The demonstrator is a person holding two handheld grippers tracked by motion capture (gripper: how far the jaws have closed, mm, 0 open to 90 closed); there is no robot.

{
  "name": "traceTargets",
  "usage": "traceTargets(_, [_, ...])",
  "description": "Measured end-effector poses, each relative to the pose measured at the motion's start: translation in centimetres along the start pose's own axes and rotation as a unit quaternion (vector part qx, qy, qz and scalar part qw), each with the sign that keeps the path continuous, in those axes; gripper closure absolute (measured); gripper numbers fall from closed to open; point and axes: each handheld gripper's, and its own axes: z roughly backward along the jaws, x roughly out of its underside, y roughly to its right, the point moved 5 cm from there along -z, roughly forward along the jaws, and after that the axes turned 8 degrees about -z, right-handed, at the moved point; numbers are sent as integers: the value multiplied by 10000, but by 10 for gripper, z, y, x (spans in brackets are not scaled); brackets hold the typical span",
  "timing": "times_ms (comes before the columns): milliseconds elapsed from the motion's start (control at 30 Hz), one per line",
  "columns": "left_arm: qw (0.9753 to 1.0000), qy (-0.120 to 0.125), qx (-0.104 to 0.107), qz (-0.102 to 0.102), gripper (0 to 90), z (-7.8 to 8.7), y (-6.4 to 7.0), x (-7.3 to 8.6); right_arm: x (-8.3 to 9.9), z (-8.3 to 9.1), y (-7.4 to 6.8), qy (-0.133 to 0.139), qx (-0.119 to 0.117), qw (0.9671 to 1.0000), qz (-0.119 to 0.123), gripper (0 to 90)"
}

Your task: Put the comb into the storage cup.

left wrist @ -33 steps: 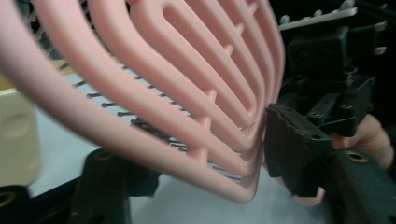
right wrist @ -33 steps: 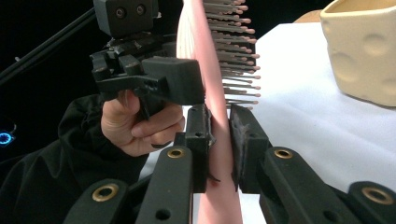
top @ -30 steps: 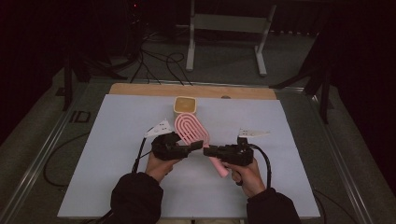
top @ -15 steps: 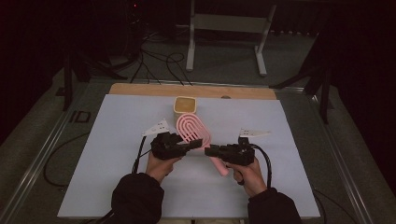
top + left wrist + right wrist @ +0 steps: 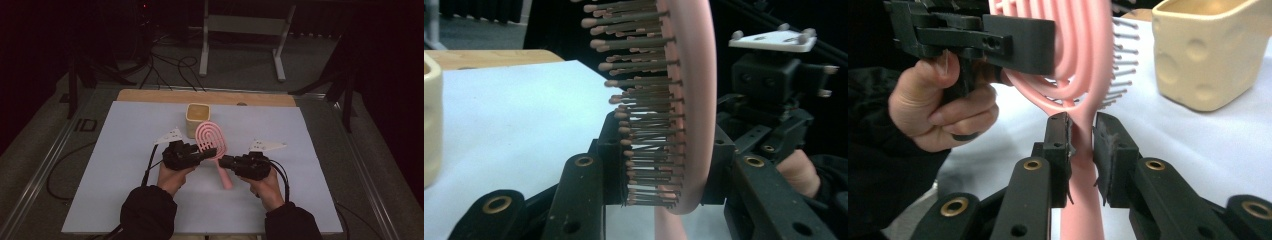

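- My left claw [image 5: 212, 151] was pinching the head of the pink hairbrush [image 5: 212, 141]: in the left gripper view one jaw pressed the bristle side and the other the smooth back, near the lower end of the head [image 5: 684, 115].
- The brush was held up off the table between my two claws, its head toward the far side and its handle pointing back toward me.
- My right claw [image 5: 223, 161] came in from the right and had its jaws around the neck of the brush, just where the handle meets the head; in the right gripper view both pads sat against the pink stem [image 5: 1081, 150], a thin gap showing on one side.
- A cream cup [image 5: 198, 119] with dimpled sides stood just beyond the brush head, close to it but apart.
- Everything was over a white sheet [image 5: 125, 150] that covered the table, with a strip of bare wood [image 5: 150, 95] at the far edge.
- Beyond lay a dark room, with cables [image 5: 165, 65] on a grey floor and a metal stand [image 5: 245, 30] behind the table.
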Motion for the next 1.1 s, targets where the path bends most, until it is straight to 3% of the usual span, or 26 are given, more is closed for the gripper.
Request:
traceTargets(133, [9999,72,-127,4,651,2,-1,-4,-3,0,-5,29,240,9994,236,687])
traceTargets(233, [9997,104,-232,21,651,5,-3,-6,-4,0,-8,37,547,9975,442,537])
traceTargets(400, [9991,89,-404,-4,651,9,-7,-7,-5,-3,-9,-61,698,9967,420,359])
traceTargets(467, [9990,94,-448,-12,651,10,-8,-8,-5,-3,-9,-57,858,9951,477,278])
traceTargets(500, [9990,94,-448,-12,651,10,-8,-8,-5,-3,-9,-57,858,9951,477,278])
traceTargets(567, [9988,111,-485,-18,651,11,-8,-9,-5,-4,-10,-81,954,9941,506,142])
traceTargets(633, [9986,112,-518,-23,650,12,-9,-10,-5,-3,-10,-119,1091,9921,603,89])
traceTargets(733, [9983,108,-577,-36,651,14,-11,-11,-2,-2,-10,-195,1306,9882,773,88])
traceTargets(900, [9975,140,-685,-27,651,19,-15,-14,4,3,-9,-347,1796,9763,1159,88])
traceTargets(1100, [9971,153,-750,-55,650,22,-16,-18,6,13,-1,-363,1967,9726,1182,90])
